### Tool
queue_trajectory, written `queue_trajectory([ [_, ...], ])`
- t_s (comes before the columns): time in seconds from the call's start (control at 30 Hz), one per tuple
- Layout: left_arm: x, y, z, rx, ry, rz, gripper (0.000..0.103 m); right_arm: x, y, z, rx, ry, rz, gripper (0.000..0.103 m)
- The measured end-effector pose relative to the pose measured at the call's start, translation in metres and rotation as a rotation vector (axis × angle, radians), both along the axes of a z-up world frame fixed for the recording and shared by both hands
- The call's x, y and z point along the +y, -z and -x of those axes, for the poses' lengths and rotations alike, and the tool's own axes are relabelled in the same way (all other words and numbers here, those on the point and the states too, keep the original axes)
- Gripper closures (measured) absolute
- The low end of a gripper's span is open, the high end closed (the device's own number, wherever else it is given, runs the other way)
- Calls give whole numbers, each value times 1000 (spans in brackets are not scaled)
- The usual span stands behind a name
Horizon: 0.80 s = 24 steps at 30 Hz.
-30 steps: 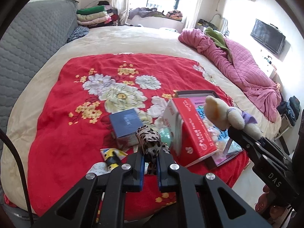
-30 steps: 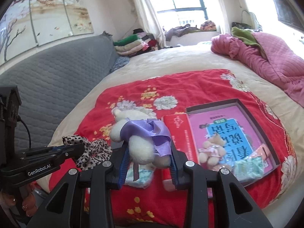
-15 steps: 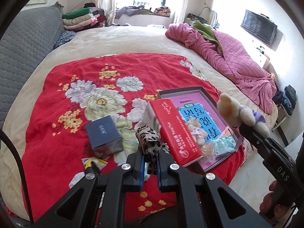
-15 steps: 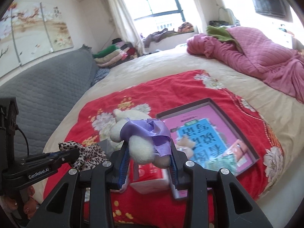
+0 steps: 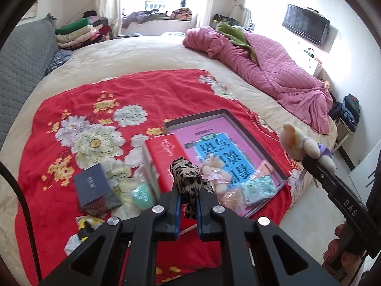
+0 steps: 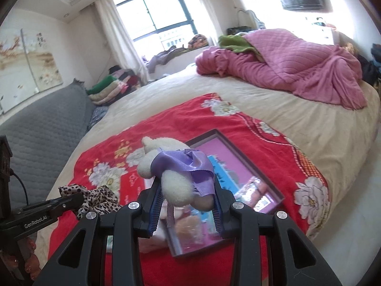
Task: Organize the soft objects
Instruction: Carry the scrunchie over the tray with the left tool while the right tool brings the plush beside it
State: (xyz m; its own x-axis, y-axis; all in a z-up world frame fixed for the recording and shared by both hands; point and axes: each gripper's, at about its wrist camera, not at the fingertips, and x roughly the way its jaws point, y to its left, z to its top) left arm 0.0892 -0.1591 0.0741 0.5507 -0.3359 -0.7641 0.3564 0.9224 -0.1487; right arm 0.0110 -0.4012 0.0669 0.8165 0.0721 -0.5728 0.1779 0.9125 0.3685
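Above red floral blanket [image 5: 100, 95]: leopard scrunchie [image 5: 187, 177] pinched in left claw [image 5: 188, 202], plush bear [image 6: 176, 174] in right claw [image 6: 184, 205].

The blanket [image 5: 147, 95] is red with white and yellow flowers, spread on a beige bed [image 5: 142, 52]. The scrunchie [image 5: 187, 178] has a leopard print, tan with dark spots. The teddy bear [image 6: 176, 186] is cream with a purple satin ribbon. The tray [image 5: 223, 113] has a dark rim and a pink and blue inside. The quilt [image 5: 269, 64] is pink. The fingers [image 5: 177, 205] carry blue pads
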Motion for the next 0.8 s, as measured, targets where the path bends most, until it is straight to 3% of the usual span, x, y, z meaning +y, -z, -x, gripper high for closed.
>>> queue_trajectory([
  [0.3,-49,12,-8,3,103,13,93,-23,12,4,9,58,1,66],
  [0.8,-118,52,-39,89,225,18,93,-53,43,-4,61,130,4,66],
])
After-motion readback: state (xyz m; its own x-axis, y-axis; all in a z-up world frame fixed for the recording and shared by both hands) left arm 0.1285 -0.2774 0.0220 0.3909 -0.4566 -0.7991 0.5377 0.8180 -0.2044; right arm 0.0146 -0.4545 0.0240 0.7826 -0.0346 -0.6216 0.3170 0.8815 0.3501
